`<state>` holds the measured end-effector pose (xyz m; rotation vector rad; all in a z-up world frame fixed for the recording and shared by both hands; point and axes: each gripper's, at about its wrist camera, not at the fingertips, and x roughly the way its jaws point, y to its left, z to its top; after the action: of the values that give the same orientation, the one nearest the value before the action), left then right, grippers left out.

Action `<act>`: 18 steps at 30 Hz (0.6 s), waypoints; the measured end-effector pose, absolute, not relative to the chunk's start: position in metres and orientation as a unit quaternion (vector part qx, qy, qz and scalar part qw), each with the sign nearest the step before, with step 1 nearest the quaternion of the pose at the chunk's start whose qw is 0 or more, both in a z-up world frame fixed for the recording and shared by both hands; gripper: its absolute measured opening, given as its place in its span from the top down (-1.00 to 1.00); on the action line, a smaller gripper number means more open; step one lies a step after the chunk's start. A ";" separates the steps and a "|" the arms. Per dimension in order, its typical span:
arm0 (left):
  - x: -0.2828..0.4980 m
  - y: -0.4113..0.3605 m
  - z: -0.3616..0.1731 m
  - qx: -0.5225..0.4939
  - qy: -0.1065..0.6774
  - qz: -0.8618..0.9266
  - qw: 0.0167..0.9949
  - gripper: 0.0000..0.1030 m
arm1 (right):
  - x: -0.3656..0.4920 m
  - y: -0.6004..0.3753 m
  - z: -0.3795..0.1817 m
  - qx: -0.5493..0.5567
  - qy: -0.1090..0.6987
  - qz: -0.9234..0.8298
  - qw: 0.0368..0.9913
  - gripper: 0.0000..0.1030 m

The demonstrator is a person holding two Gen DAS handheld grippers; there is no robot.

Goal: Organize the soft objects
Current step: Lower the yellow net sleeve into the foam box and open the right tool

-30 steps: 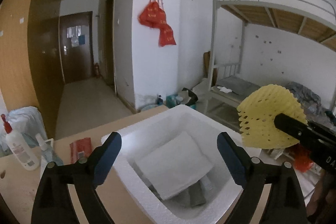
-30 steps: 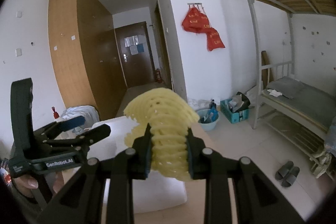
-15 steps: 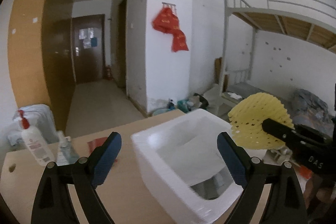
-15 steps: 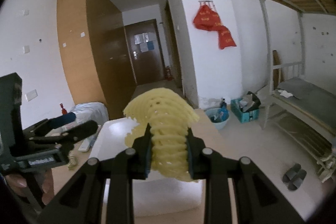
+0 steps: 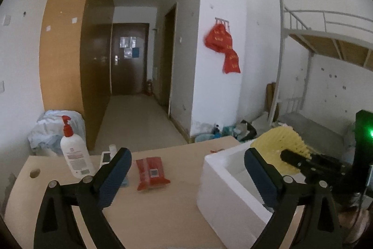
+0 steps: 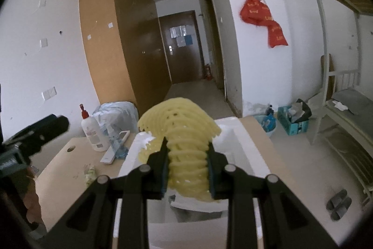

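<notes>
My right gripper (image 6: 186, 162) is shut on a yellow foam net (image 6: 179, 130) and holds it over the open white foam box (image 6: 244, 144). The net (image 5: 277, 146) and the right gripper (image 5: 293, 159) also show in the left wrist view, above the box (image 5: 223, 193). White and grey soft pieces (image 6: 195, 207) lie inside the box. My left gripper (image 5: 186, 176) is open and empty above the wooden table (image 5: 151, 214), left of the box. A red soft pack (image 5: 151, 173) lies on the table between its fingers.
A white pump bottle with a red top (image 5: 72, 151) stands at the table's back left, beside a small white bottle (image 5: 112, 148) and a blue item (image 6: 119, 148). A white remote (image 6: 115, 148) lies near them. A bunk bed (image 6: 345, 97) stands to the right.
My left gripper has swung left, away from over the box, so the red pack and bottle are now ahead of it. My right gripper has lowered the yellow net closer to the box.
</notes>
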<state>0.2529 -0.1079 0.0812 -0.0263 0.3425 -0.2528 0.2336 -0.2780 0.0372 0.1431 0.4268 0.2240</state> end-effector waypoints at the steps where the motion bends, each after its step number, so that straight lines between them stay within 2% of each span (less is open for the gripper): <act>1: 0.253 -0.106 0.082 -0.016 0.168 -0.123 0.978 -0.90 | 0.234 -0.278 0.036 0.070 0.213 0.109 0.969 0.40; 9: 0.256 -0.106 0.079 -0.013 0.171 -0.126 0.977 -0.90 | 0.238 -0.278 0.030 0.071 0.220 0.091 0.969 0.35; 10: 0.256 -0.106 0.078 -0.013 0.173 -0.126 0.977 -0.90 | 0.239 -0.279 0.030 0.072 0.221 0.088 0.969 0.15; 11: 0.257 -0.104 0.077 -0.013 0.174 -0.127 0.976 -0.90 | 0.239 -0.279 0.030 0.076 0.222 0.086 0.968 -0.13; 14: 0.256 -0.102 0.079 -0.018 0.173 -0.126 0.977 -0.91 | 0.235 -0.276 0.032 0.080 0.213 0.067 0.971 -0.66; 16: 0.255 -0.100 0.081 -0.021 0.171 -0.127 0.977 -0.91 | 0.234 -0.275 0.033 0.075 0.213 0.061 0.972 -0.76; 18: 0.255 -0.099 0.082 -0.022 0.170 -0.126 0.977 -0.91 | 0.235 -0.274 0.033 0.074 0.216 0.062 0.972 -0.77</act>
<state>0.2549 -0.0994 0.0817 -0.0442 0.3434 -0.2543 0.2347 -0.2740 0.0328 0.1501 0.4369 0.1249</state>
